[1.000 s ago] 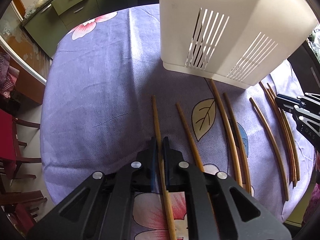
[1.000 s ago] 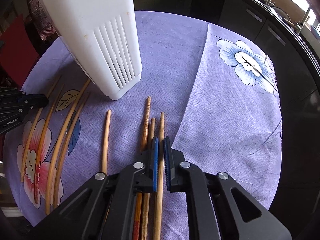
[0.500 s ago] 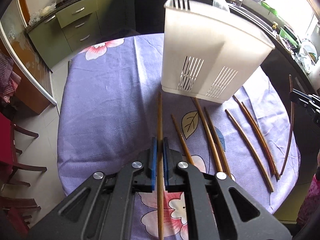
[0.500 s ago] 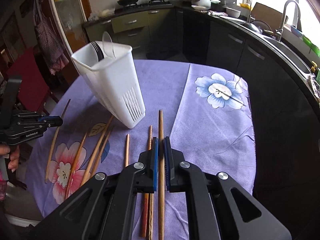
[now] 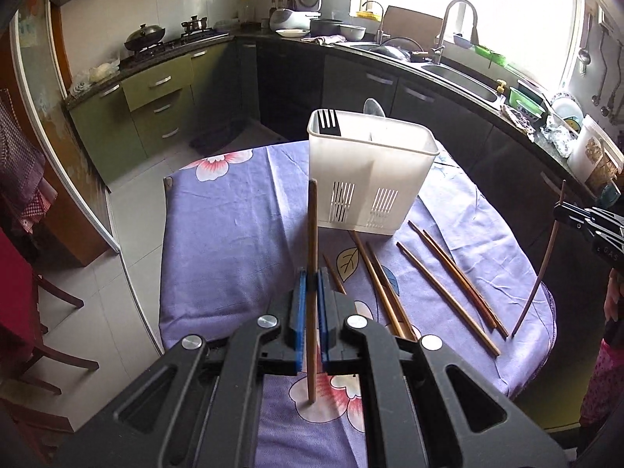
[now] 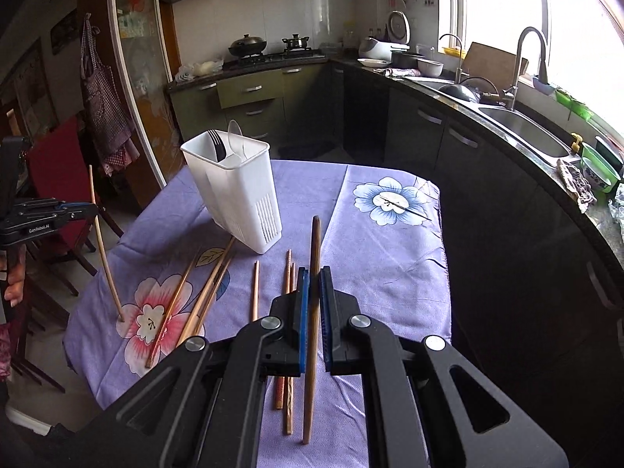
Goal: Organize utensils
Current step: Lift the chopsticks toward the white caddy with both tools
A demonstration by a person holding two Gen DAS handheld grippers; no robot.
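Left wrist view: the left gripper [image 5: 311,273] has its blue-padded jaws pinched on one brown wooden chopstick [image 5: 312,230], which runs up between them and is lifted clear of the table with the purple flowered cloth [image 5: 230,234]; its tip shows in front of the white slotted plastic utensil holder [image 5: 370,171] standing near the table's far edge; a black fork [image 5: 328,123] and a pale spoon [image 5: 373,107] stick up from the holder's far side; loose wooden chopsticks [image 5: 448,292] lie on the cloth between the holder and the near edge, spread toward the right edge; at the right rim of the view the right gripper [image 5: 561,208] pinches a thin dark chopstick [image 5: 540,273] that hangs slanted above the table's right edge.

Right wrist view: the right gripper [image 6: 314,277] is pressed onto a dark brown chopstick [image 6: 314,257], raised above the cloth; the holder [image 6: 234,191] stands toward the far left corner, tilted in this view; more chopsticks [image 6: 210,284] lie in front of it and under the jaws; at the left, the left gripper [image 6: 91,207] holds its pale chopstick [image 6: 102,249] steeply, over the table's left edge.
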